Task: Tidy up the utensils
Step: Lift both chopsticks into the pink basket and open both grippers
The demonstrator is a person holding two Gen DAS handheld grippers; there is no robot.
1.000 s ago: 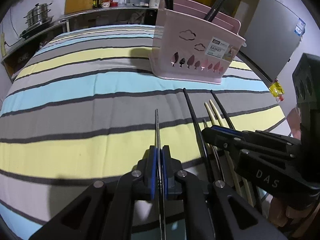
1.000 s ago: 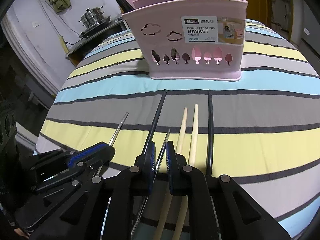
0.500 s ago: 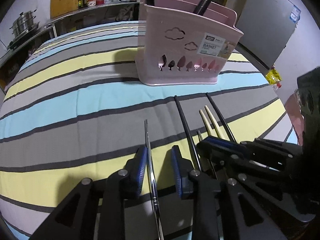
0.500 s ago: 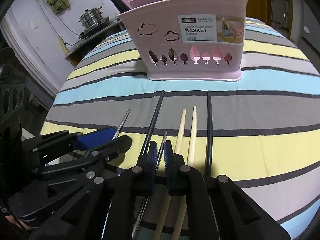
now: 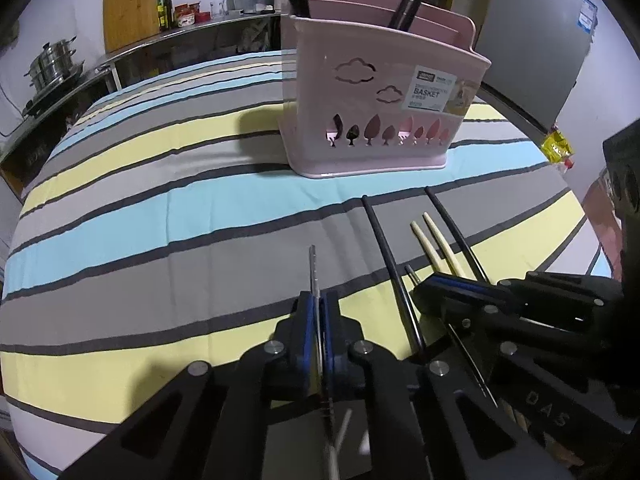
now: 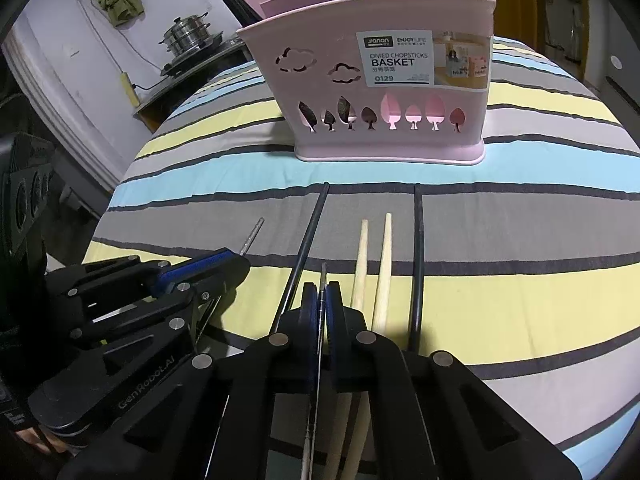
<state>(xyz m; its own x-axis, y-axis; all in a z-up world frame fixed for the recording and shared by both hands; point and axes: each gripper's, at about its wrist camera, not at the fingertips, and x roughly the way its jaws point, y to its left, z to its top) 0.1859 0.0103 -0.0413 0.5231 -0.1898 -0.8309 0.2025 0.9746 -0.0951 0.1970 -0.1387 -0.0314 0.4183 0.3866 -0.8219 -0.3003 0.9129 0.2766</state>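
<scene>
A pink divided chopstick basket (image 5: 372, 120) (image 6: 384, 92) stands on the striped cloth with several dark utensils upright in it. My left gripper (image 5: 319, 312) is shut on a thin metal chopstick (image 5: 313, 264). My right gripper (image 6: 321, 300) is shut on a second metal chopstick (image 6: 323, 276), right of the left one. Two pale wooden chopsticks (image 6: 374, 256) (image 5: 432, 240) and two black chopsticks (image 6: 308, 240) (image 6: 418, 248) lie flat on the cloth beside the right gripper.
The table's striped cloth (image 5: 160, 208) ends at a curved edge to the left and right. A steel counter with pots (image 5: 52, 68) and bottles stands at the back. A grey fridge (image 5: 532, 40) is at the far right.
My left gripper opened around the metal chopstick half a second ago and has shut on it again. The right gripper has stayed shut on its chopstick, and both have moved closer to the basket.
</scene>
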